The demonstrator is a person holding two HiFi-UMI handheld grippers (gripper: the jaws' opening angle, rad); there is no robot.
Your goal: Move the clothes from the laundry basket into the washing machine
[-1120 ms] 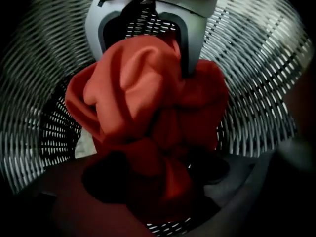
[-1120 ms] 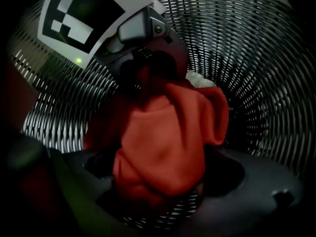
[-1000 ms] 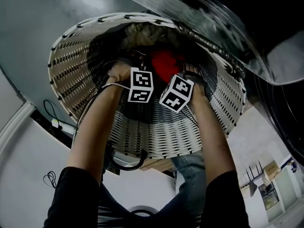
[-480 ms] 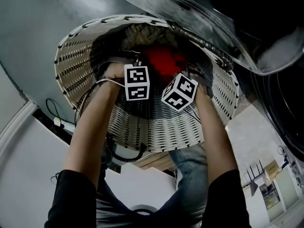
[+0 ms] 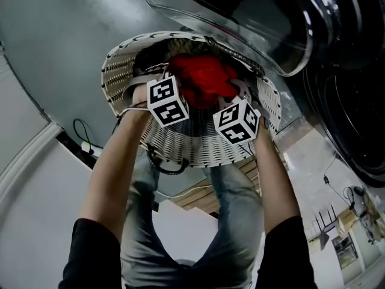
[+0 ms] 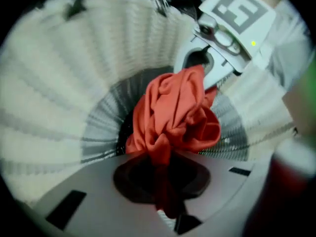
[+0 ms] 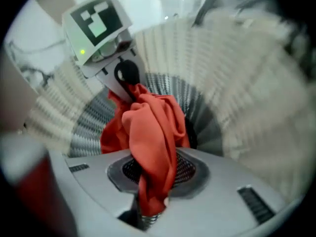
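Left tongs [image 6: 163, 191] and right tongs [image 7: 150, 201] just closed, both pinching red cloth [image 5: 201, 80]. Head view alone shows washer door [image 5: 240, 23]. Arms stretched down toward basket [image 5: 198, 149].

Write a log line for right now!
left hand-held gripper: just closed on red cloth | right hand-held gripper: just closed on it

One red garment [image 5: 201, 80], soft and crumpled, pinched by one fold in the left tongs [image 6: 165, 206] and by another in the right tongs [image 7: 148, 209], both pairs of jaws just closed on it; hangs bunched between the two, up near the rim. White woven laundry basket [image 5: 180, 152], grey-banded lower inside, around and below both tongs. Washing machine [image 5: 355, 101] beside the right tongs, glass door [image 5: 240, 23] open beyond both.
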